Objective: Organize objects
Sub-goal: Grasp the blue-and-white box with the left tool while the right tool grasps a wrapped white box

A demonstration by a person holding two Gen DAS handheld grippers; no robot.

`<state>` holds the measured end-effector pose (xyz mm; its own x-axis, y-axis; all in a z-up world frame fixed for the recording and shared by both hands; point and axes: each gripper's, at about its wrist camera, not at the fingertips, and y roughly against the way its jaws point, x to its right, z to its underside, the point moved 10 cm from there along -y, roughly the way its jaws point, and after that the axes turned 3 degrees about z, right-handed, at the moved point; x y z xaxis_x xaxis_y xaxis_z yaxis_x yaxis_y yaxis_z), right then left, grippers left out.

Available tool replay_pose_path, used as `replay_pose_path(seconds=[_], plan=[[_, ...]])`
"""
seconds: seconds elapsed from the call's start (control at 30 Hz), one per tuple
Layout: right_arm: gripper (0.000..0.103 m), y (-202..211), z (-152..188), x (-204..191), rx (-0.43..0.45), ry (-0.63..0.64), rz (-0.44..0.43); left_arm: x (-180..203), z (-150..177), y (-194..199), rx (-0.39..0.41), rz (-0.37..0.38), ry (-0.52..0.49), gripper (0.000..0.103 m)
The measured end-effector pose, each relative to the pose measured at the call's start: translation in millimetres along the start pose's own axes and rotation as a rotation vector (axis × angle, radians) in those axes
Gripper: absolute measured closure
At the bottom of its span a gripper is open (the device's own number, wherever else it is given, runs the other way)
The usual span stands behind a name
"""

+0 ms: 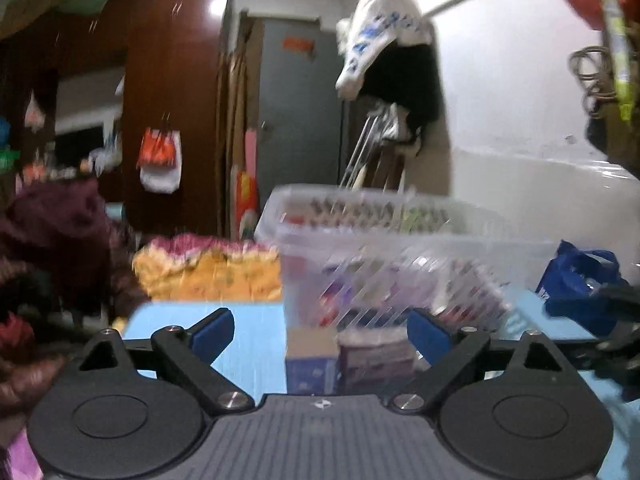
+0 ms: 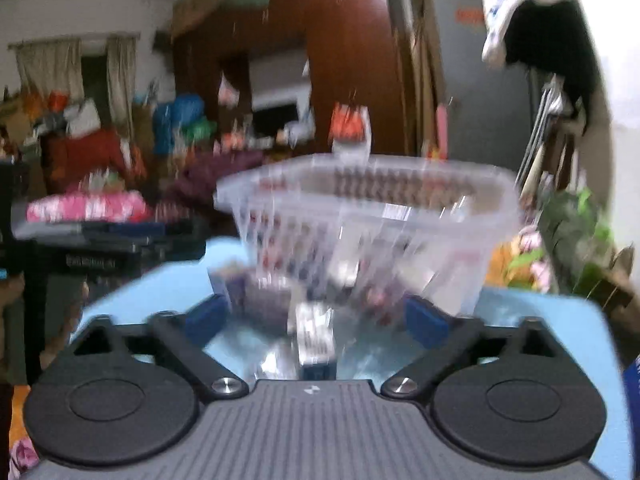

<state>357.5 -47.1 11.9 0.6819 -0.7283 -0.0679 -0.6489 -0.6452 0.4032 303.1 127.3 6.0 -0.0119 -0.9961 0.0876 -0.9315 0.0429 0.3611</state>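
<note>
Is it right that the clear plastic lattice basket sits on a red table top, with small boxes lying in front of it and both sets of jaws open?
Not quite: the table top is light blue, not red, as both wrist views show. The rest holds: the clear plastic lattice basket sits on it, small boxes lie in front, and the left gripper and right gripper both have open jaws.

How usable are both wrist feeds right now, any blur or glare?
Left wrist view: motion blur smears the clear basket and the boxes before it; glare spot on the wardrobe. Right wrist view: heavier smear, box print unreadable; fisheye bends the table edge.
</note>
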Motion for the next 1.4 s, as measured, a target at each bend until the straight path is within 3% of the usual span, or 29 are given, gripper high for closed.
replay_pose_path(seconds=[0.23,0.43,0.63,0.7,0.77,0.83,1.07,1.1,1.13,1.27,1.4], plan=[[0.039,-31.7,21.1,-14.2,-0.112,0.03,0.001,-18.2,18.9,-33.2,-0.09,-0.061,0.041,0.011],[0.04,-24.8,28.3,-8.9,-0.108,0.029,0.028,-27.8,25.7,-38.0,-0.113,-0.16,0.033,0.012],[0.043,-31.4,28.0,-10.0,-0.139,0.022,-0.012,-15.3,29.4,-51.5,-0.16,-0.15,0.018,0.013],[0.047,-31.1,27.7,-8.7,-0.136,0.013,-0.014,-13.1,27.9,-52.4,-0.157,-0.163,0.021,0.022],[0.061,-27.3,27.5,-6.1,-0.125,0.001,-0.009,-9.8,29.2,-54.0,-0.167,-0.144,0.028,0.044],[0.066,-23.8,29.8,-3.2,-0.133,-0.007,-0.017,-9.2,32.6,-56.6,-0.179,-0.14,0.036,0.05],[0.059,-29.9,39.0,-8.0,-0.172,0.016,-0.001,-6.8,41.9,-62.4,-0.228,-0.123,0.04,0.052],[0.061,-30.4,40.3,-9.1,-0.173,0.027,0.006,-5.2,41.8,-61.3,-0.223,-0.11,0.042,0.052],[0.062,-29.6,40.6,-9.4,-0.167,0.029,0.007,-4.8,40.5,-58.9,-0.209,-0.101,0.041,0.059],[0.064,-14.2,42.1,-4.2,-0.126,0.027,0.007,1.5,33.0,-35.0,-0.109,-0.093,0.02,0.06],[0.064,7.4,47.4,7.5,-0.081,0.005,0.019,11.1,32.0,-3.1,-0.006,0.016,0.081,0.06]])
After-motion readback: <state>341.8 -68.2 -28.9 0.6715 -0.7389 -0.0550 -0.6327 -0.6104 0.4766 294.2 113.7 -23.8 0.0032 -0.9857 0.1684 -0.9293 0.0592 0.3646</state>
